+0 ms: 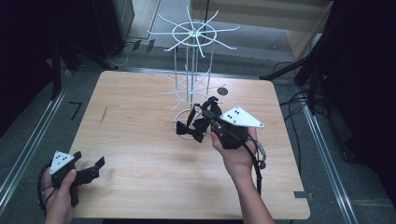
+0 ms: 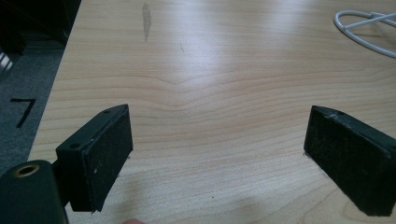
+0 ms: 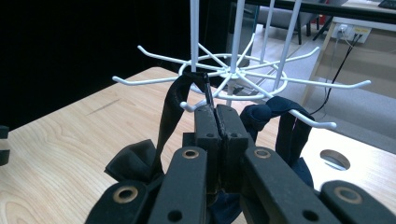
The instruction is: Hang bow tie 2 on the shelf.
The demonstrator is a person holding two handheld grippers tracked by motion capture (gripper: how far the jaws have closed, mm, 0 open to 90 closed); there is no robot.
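Observation:
A white wire hook rack [image 1: 191, 35] stands at the table's far middle. At its foot a black bow tie [image 1: 192, 129] with a strap hangs from my right gripper [image 1: 206, 112]. In the right gripper view that gripper [image 3: 217, 112] is shut on the thin strap [image 3: 170, 107], which rises to the rack's lower ring of hooks [image 3: 233, 74]. The bow [image 3: 135, 161] dangles at the jaws' left, and another loop of strap [image 3: 289, 128] lies by a hook at the right. My left gripper [image 1: 88, 159] rests open at the table's near left corner, nothing between its pads [image 2: 107, 154].
The wooden table [image 1: 140, 140] has a round hole [image 1: 222, 91] near the rack. Part of the rack's base ring [image 2: 364, 35] shows far right in the left gripper view. Dark frames and cables [image 1: 299, 100] surround the table, with grey floor [image 1: 28, 135] at the left.

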